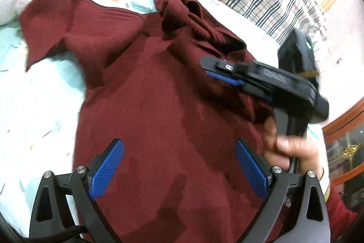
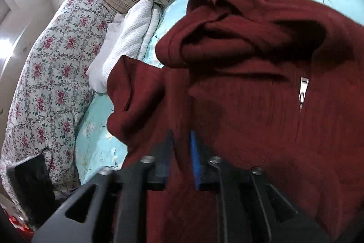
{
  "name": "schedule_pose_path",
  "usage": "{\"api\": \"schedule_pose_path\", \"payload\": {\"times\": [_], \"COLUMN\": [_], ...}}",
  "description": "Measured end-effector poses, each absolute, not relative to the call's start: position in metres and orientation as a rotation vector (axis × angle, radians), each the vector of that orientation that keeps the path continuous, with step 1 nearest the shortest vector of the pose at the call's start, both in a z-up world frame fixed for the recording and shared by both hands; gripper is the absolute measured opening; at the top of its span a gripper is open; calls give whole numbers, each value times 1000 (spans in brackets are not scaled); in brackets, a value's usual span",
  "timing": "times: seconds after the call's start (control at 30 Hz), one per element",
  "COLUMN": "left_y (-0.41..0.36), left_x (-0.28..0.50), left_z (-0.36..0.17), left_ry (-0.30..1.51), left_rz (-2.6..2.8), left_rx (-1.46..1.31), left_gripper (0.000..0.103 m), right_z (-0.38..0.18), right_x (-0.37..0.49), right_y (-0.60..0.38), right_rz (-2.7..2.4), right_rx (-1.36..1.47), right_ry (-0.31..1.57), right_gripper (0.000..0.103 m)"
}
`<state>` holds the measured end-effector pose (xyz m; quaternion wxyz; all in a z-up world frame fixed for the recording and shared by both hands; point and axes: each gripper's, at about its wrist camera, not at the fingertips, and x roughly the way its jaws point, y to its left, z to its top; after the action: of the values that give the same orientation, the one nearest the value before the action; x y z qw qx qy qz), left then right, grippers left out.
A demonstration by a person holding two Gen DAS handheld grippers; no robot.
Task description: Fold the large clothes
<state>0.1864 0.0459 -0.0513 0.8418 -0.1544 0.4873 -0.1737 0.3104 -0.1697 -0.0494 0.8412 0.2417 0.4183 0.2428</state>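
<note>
The soft, limp dark-red ribbed knit zip sweater lies on the pale blue floral bedsheet, best pinched at shoulder seams; left gripper gapes empty above it, right gripper nearly closed, grasp uncertain.

- The maroon sweater's hem runs off the left wrist view's bottom edge.
- The right gripper is motion-blurred; whether its fingers pinch any fabric is unclear.
</note>
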Motion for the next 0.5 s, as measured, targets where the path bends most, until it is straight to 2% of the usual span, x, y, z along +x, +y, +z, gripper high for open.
{"api": "schedule_pose_path", "payload": {"times": [0.2,0.4,0.43,0.5], "left_y": [38,31,25,12], "left_x": [251,306,311,320], "left_z": [-67,-81,-80,-77], "left_ry": [1044,1064,1054,1035], "left_rz": [-375,-390,-392,-403], "left_rx": [-343,-338,-308,-257], "left_gripper": [98,96,93,67], "right_z": [-11,1,-1,-7], "right_x": [249,179,171,154], "right_y": [-214,-272,-279,-295], "right_rz": [458,305,273,207], "right_rx": [575,596,599,620], "right_ry": [741,658,657,660], "right_gripper": [32,32,32,32]}}
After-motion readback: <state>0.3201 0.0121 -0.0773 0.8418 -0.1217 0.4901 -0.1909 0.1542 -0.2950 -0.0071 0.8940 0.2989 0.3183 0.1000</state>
